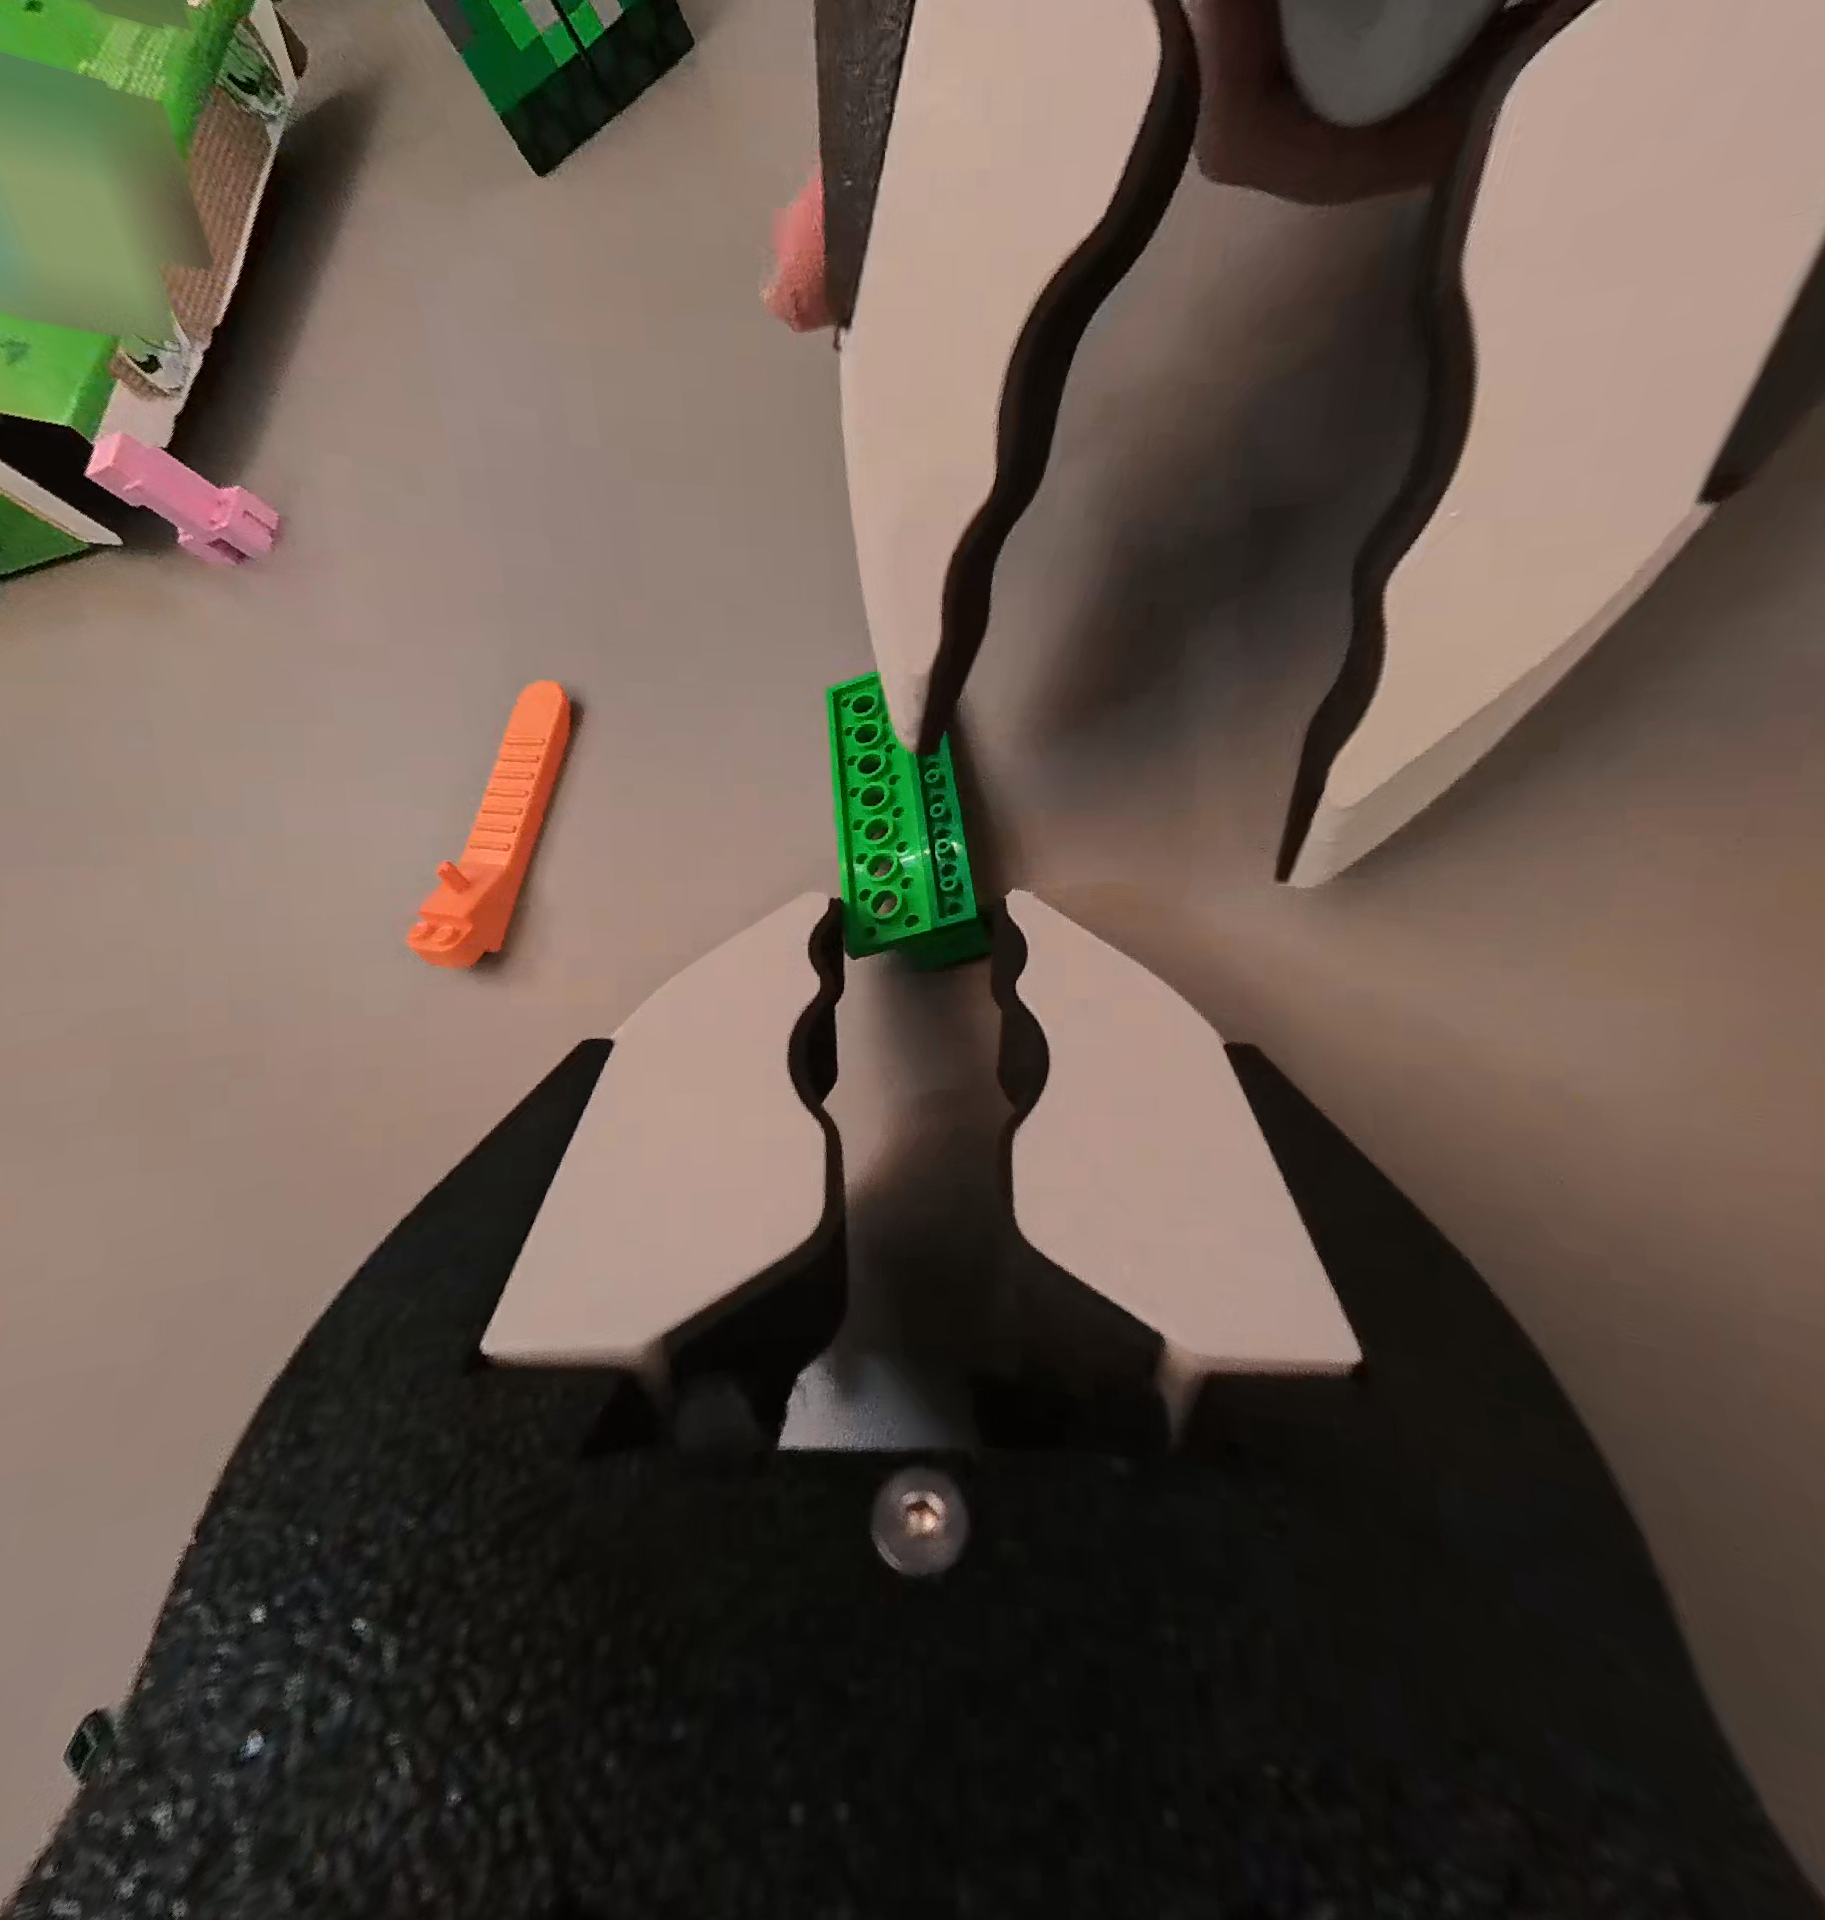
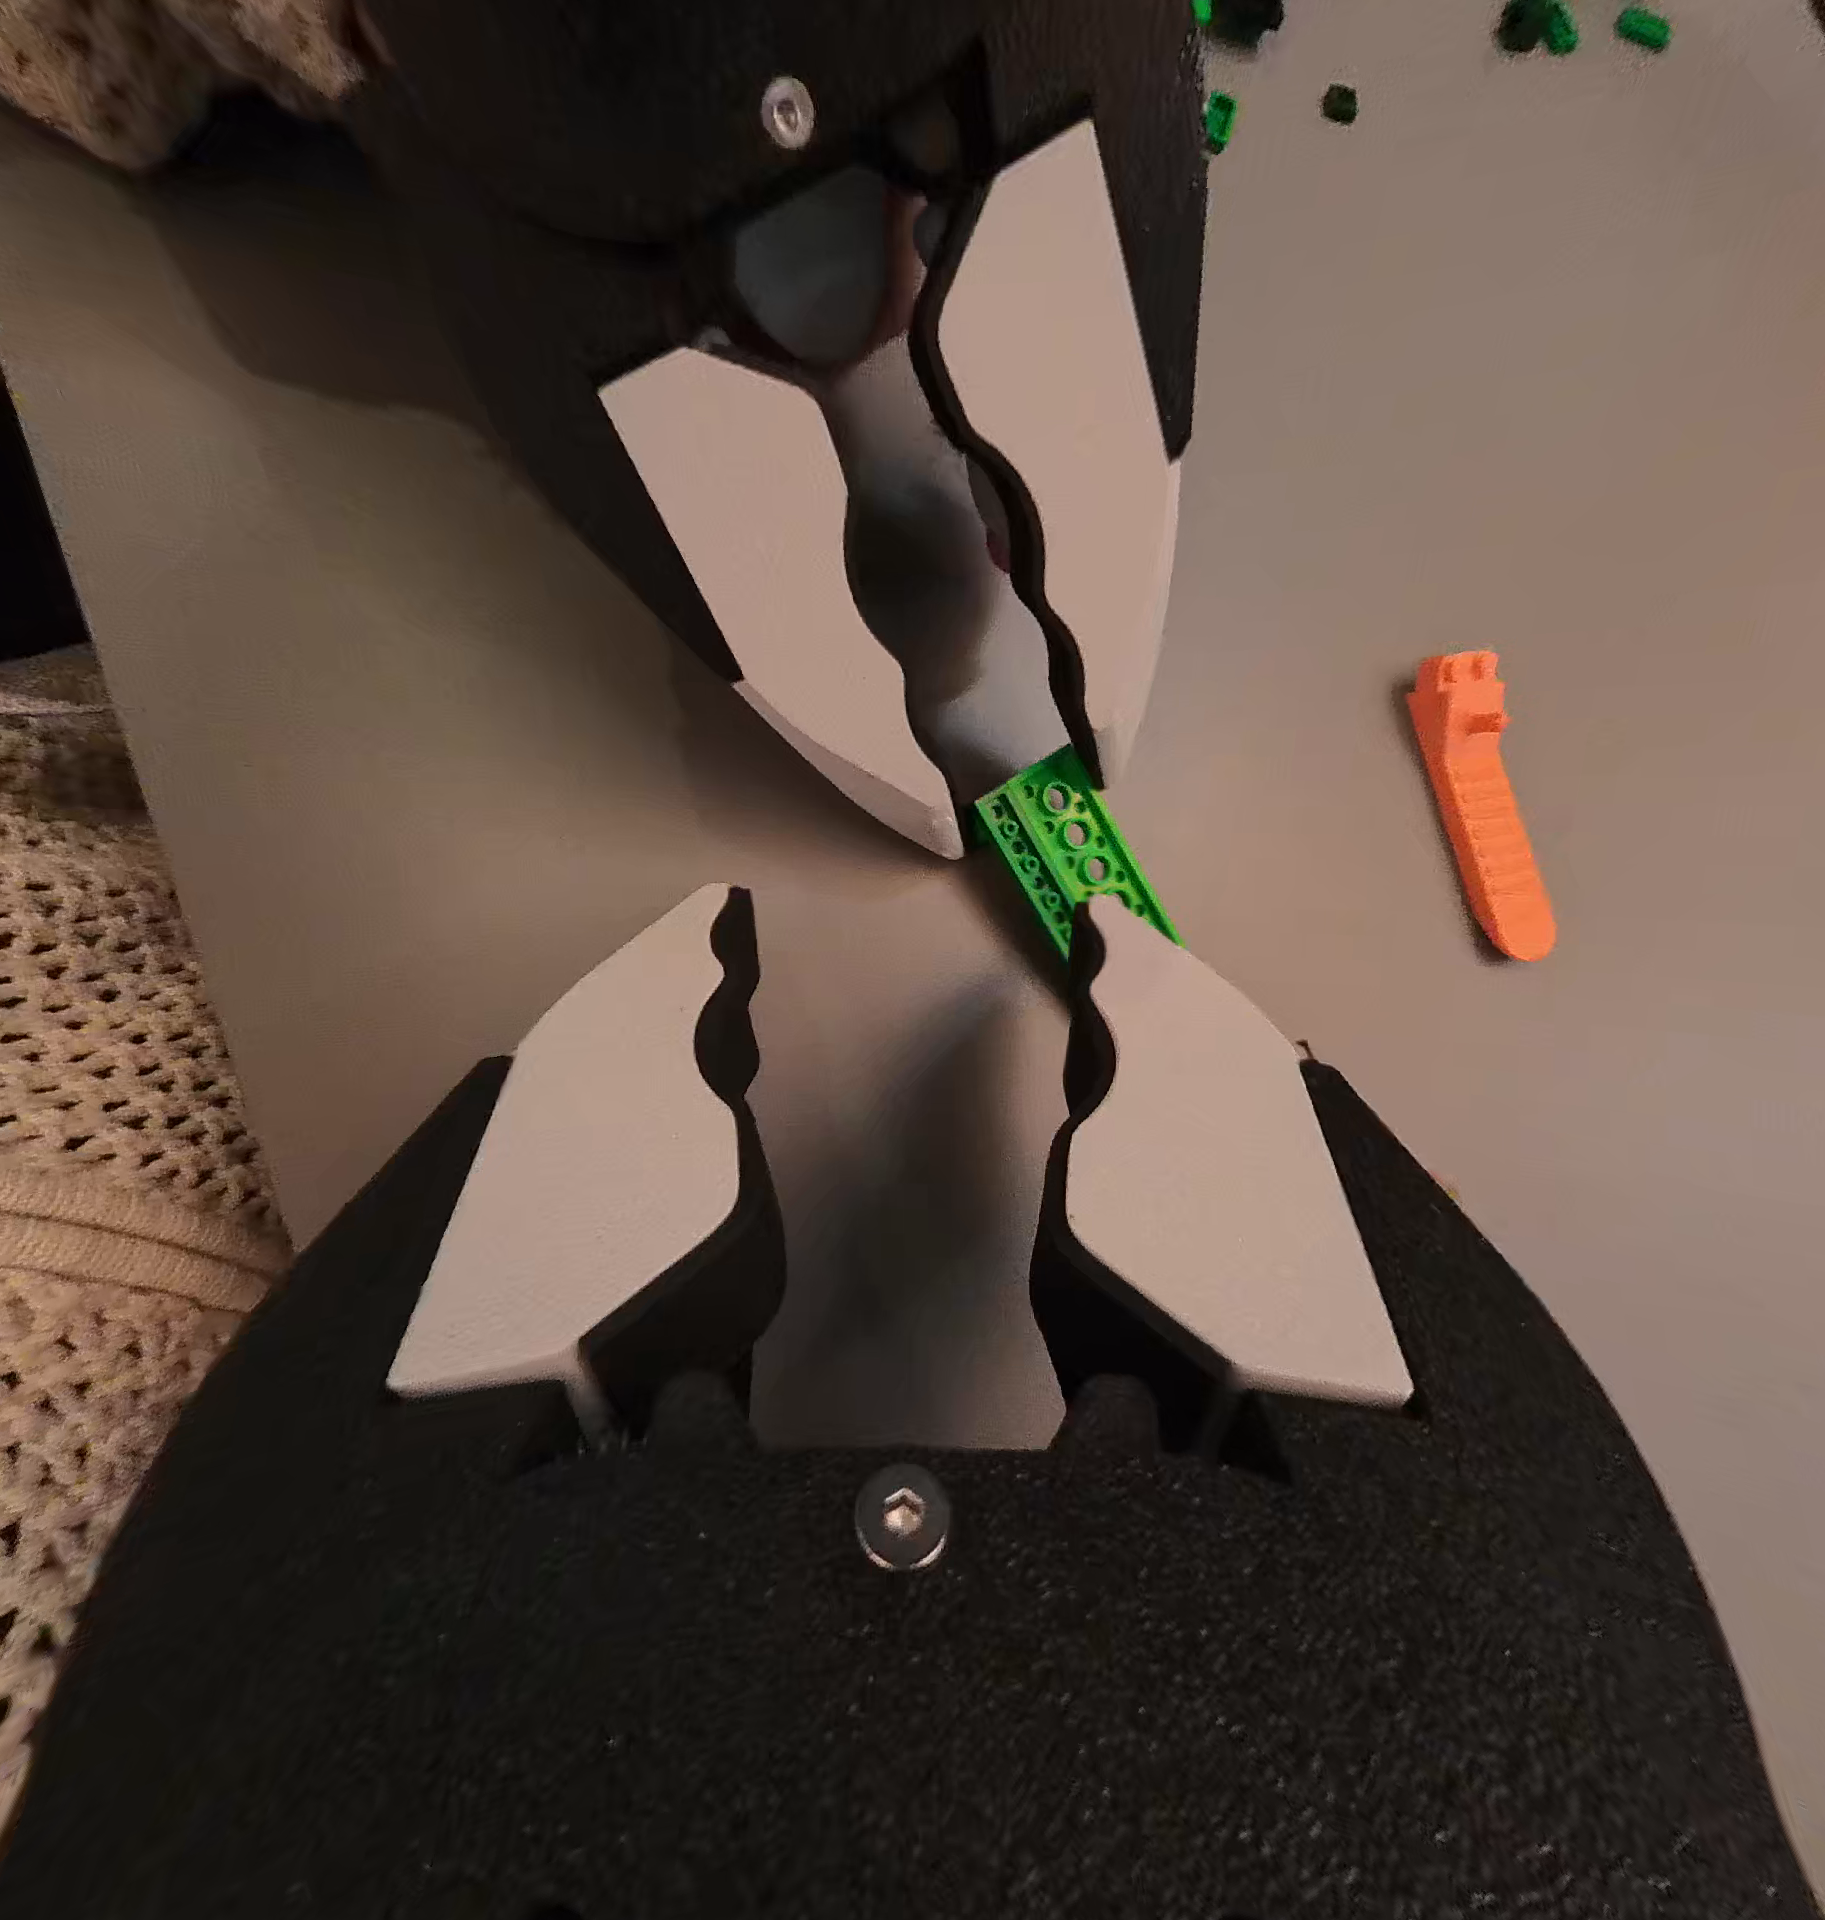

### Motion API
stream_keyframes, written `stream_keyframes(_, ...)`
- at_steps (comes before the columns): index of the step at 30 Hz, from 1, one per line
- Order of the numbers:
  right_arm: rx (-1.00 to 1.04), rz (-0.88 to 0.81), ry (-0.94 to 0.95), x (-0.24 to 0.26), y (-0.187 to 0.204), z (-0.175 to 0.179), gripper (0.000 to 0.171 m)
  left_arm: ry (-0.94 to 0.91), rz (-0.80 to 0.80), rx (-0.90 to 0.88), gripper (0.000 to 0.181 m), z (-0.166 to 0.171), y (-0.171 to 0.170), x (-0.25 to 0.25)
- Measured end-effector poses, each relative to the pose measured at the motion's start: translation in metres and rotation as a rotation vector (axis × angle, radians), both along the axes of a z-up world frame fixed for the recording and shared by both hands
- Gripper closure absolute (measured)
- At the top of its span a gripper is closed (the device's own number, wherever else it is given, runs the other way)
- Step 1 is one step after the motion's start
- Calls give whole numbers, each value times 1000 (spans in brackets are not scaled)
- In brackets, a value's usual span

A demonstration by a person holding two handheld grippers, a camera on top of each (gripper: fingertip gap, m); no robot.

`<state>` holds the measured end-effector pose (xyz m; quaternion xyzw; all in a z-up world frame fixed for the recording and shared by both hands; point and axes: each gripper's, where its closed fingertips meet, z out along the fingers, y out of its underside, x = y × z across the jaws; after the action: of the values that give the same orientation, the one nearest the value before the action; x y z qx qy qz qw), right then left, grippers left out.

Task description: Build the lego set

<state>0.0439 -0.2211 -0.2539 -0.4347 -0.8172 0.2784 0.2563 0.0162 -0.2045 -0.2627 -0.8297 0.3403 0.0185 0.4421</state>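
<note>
My left gripper [image 1: 913, 920] fingers pinch the green brick [image 1: 903, 831], long axis toward 12 o'clock; my right gripper [image 2: 913, 914], spread, touches its far end.

each gripper had a black, grainy, rough-textured body that flared wide toward the camera. a single silver hex-socket screw [image 1: 919, 1519] sat at the centre of the left gripper [image 1: 913, 920], and a matching screw [image 2: 900, 1519] on the right gripper [image 2: 913, 920]. the fingers [image 1: 700, 1122] were pale grey, flat-faced and tapered to points, with black wavy inner edges like rubber lining. a cream open-knit sleeve [image 2: 66, 1039] showed at the side of the right wrist view.
</note>
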Motion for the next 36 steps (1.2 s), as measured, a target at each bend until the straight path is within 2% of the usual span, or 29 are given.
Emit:
stream_keyframes(13, -78, -4, -94, -3, -2, -6, 117, -40, -1, -8, 155, 1, 0, 0)
stream_keyframes(27, -130, -87, -152, 10, 22, -9, 117, -45, 0, -7, 155, 1, 1, 1)
stream_keyframes(32, -107, -168, -73, 19, 61, 11, 128, -53, -5, 3, 153, 2, 2, 1)
stream_keyframes(36, -66, -192, -139, 25, 80, 1, 136, -44, -18, 39, 138, 6, 3, -3)
